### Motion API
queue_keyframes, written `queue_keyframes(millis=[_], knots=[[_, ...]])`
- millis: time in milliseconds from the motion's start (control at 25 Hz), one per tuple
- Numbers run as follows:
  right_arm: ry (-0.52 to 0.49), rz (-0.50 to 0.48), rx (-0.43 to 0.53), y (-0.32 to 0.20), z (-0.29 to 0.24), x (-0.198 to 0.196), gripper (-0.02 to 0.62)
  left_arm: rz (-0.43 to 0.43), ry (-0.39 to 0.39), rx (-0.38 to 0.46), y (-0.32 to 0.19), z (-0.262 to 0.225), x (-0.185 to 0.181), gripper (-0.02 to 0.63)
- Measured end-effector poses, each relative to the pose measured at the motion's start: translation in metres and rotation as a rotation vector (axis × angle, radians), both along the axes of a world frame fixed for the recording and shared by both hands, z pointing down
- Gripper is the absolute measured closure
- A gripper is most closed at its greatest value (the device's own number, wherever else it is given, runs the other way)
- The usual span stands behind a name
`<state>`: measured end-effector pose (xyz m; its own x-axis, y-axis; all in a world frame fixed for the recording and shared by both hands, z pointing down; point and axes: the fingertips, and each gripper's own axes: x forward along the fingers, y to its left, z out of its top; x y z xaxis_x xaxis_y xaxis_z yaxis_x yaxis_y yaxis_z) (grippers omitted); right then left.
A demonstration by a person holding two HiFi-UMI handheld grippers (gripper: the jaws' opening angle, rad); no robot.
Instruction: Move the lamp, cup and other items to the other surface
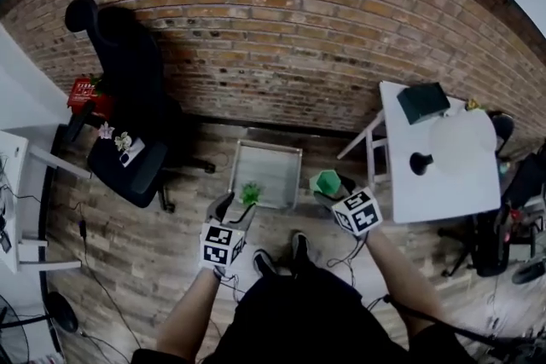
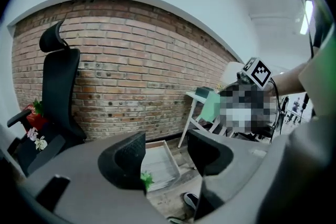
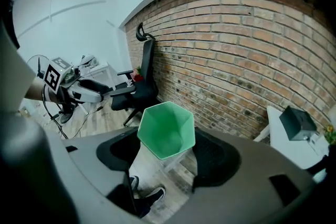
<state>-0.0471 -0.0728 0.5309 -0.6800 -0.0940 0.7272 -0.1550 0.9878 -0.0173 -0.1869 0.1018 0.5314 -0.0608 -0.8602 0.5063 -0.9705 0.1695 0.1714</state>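
Right gripper [image 3: 168, 153]: jaws clamped on a green six-sided cup [image 3: 167, 131], mouth toward the camera, nothing inside it; cup is carried in the air above the floor [image 1: 171, 243]. Left gripper [image 2: 165, 157]: jaws apart, only tray and floor seen in the gap. Shallow pale tray [image 1: 281, 158] lies on the floor ahead of the feet, a small green plant [image 1: 250, 193] at its near edge. White table [image 1: 444, 192] to the right carries a dark box [image 1: 423, 101] and a black round item [image 1: 421, 163]; its near half is bare. Open floor between tray and table. Black chair [image 1: 128, 55] stands left by the brick wall [image 1: 281, 30]. Each gripper's cube [image 1: 223, 245] bears black-and-white square markers.
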Motion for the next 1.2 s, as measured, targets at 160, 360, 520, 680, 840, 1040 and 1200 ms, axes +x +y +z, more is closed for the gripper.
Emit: queue_keyframes(millis=[160, 360, 520, 680, 840, 1040, 1200], knots=[[-0.005, 0.063, -0.006, -0.002, 0.004, 0.016, 0.279, 0.066, 0.004, -0.010, -0.005, 0.001, 0.015, 0.359], [-0.062, 0.103, -0.044, 0.003, -0.009, 0.018, 0.279, 0.103, 0.007, -0.001, -0.008, -0.001, 0.024, 0.359], [-0.073, 0.119, -0.039, 0.003, -0.015, 0.024, 0.279, 0.115, 0.005, 0.004, -0.009, -0.002, 0.029, 0.360], [-0.054, 0.138, -0.033, 0.001, -0.017, 0.035, 0.279, 0.125, 0.014, 0.011, -0.007, 0.000, 0.034, 0.362], [-0.029, 0.162, -0.021, -0.006, -0.015, 0.051, 0.279, 0.137, 0.039, -0.015, 0.001, 0.007, 0.041, 0.364], [-0.004, 0.226, -0.025, -0.035, -0.007, 0.099, 0.279, 0.139, 0.025, -0.021, -0.005, 0.013, 0.057, 0.367], [0.013, 0.320, -0.021, -0.074, -0.001, 0.162, 0.279, 0.165, -0.003, -0.022, -0.026, 0.009, 0.080, 0.368]])
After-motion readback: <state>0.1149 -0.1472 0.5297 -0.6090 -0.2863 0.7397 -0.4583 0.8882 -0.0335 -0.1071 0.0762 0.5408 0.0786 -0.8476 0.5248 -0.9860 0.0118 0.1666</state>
